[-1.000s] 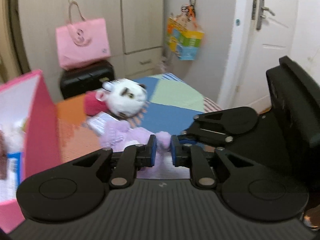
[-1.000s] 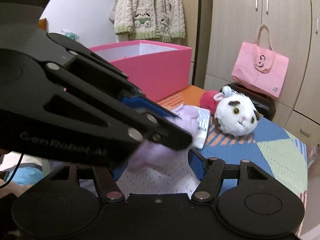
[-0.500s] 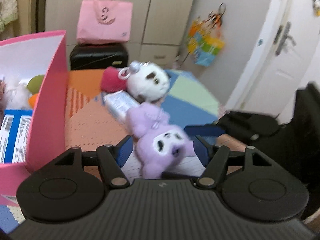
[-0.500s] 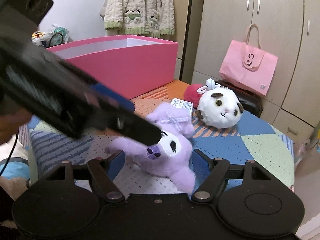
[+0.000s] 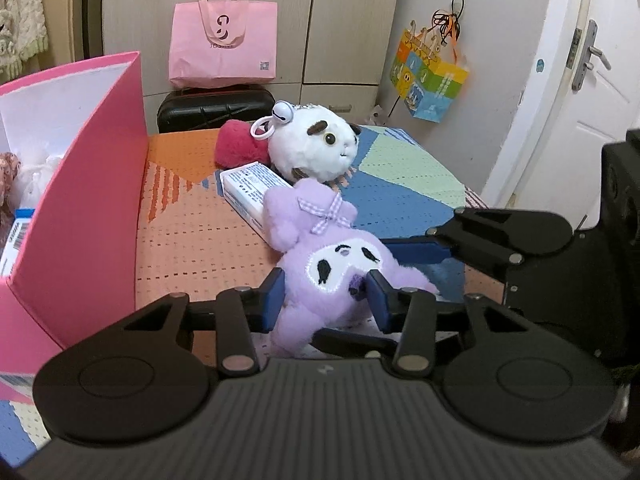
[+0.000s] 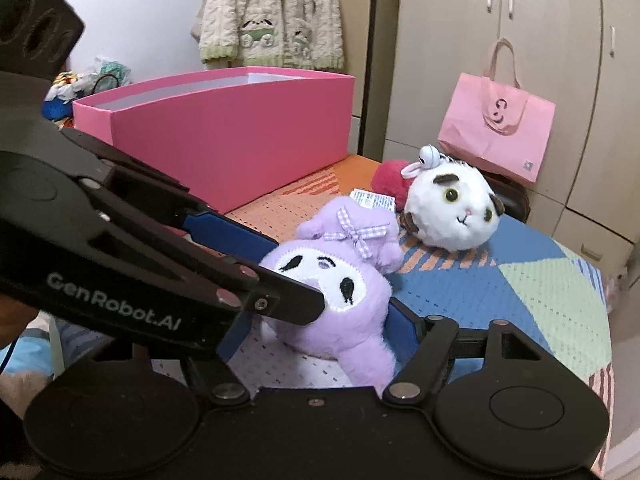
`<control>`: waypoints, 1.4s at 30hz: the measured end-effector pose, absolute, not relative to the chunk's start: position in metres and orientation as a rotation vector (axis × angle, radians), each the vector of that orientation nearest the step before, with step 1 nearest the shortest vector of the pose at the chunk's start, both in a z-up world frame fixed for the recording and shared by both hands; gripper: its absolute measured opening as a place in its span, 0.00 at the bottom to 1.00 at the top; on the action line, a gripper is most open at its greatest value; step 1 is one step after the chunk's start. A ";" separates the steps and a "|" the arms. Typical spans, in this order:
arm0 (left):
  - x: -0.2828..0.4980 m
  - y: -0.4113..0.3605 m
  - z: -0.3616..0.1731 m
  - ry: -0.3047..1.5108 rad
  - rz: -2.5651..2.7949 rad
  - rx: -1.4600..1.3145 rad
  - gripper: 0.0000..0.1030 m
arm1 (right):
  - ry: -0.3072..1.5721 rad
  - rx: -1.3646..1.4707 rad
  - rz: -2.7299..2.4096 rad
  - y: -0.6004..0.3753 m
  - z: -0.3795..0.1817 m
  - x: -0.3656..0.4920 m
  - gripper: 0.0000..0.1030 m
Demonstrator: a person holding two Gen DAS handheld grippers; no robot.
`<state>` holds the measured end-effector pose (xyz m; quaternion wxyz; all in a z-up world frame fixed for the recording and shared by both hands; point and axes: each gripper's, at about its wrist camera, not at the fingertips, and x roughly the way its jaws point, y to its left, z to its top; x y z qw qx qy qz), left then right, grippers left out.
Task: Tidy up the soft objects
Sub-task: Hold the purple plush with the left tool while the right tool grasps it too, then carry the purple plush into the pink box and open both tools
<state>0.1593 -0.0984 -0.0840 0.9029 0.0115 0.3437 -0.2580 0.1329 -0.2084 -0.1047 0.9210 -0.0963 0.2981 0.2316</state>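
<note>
**Both grippers at the purple plush**

Left gripper (image 5: 325, 295): jaws closing, with the purple plush (image 5: 332, 268) between them. The blue pads sit at both flanks of the plush's lower body; the right-hand pad touches the fur, while firm pressure from both pads cannot be confirmed. In the right wrist view this gripper (image 6: 280, 280) enters from the left, its finger lying across the side of the plush's white face.

Right gripper (image 6: 320, 332): jaws closing, the plush (image 6: 332, 300) between them — its right blue pad lies against the plush's flank, and the left pad is hidden behind the other gripper. In the left wrist view the right gripper (image 5: 424, 276) reaches in from the right, one blue pad just behind the plush.

The plush lies on the patchwork tablecloth (image 5: 200, 240), face up, its checked bow toward the far side.

Just beyond the plush's head lies a white packet (image 5: 250, 184), touching it. Behind the packet sit a white round plush (image 5: 316, 146) with a key ring and, beside it, a red plush (image 5: 238, 146).

To the left stands the pink box (image 5: 80, 200), open at the top, with soft items inside.

Farther back — a black case (image 5: 216, 108) carrying a pink tote bag (image 5: 224, 48) against the cupboards
</note>
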 end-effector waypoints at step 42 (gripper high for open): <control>0.100 0.042 0.058 0.611 -0.593 0.031 0.45 | 0.500 -0.209 0.562 -0.087 0.038 0.084 0.68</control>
